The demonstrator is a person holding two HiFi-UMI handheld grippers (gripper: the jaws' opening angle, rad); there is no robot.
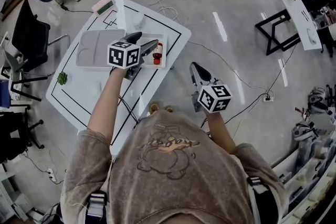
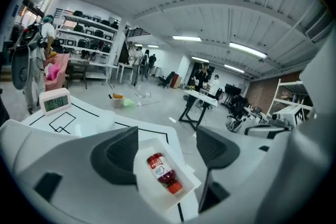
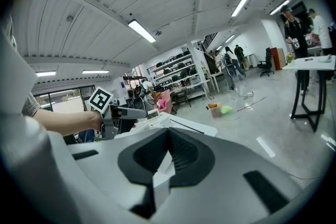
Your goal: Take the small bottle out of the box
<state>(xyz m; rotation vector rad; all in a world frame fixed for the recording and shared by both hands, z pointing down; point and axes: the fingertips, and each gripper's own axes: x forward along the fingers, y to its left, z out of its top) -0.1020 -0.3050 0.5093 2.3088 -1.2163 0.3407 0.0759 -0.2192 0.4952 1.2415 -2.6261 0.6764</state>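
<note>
A small red bottle (image 1: 157,53) with a white label lies on its side in a shallow white box (image 1: 164,39) near the right edge of the white table (image 1: 79,92). My left gripper (image 1: 143,42) hovers over the box, its jaws wide apart. In the left gripper view the bottle (image 2: 164,173) lies in the box (image 2: 149,191) below the gap between the jaws of the left gripper (image 2: 165,152), and neither pad touches it. My right gripper (image 1: 197,68) hangs off the table's right side, shut with nothing in it; in its own view the right gripper (image 3: 168,134) has its pads together.
A grey tray (image 1: 97,50) lies left of the box. A digital timer (image 1: 104,6) and a white cup (image 1: 139,21) stand at the table's far end, a green item (image 1: 62,78) at its left edge. Cables cross the floor; a black-legged table (image 1: 273,29) stands to the right.
</note>
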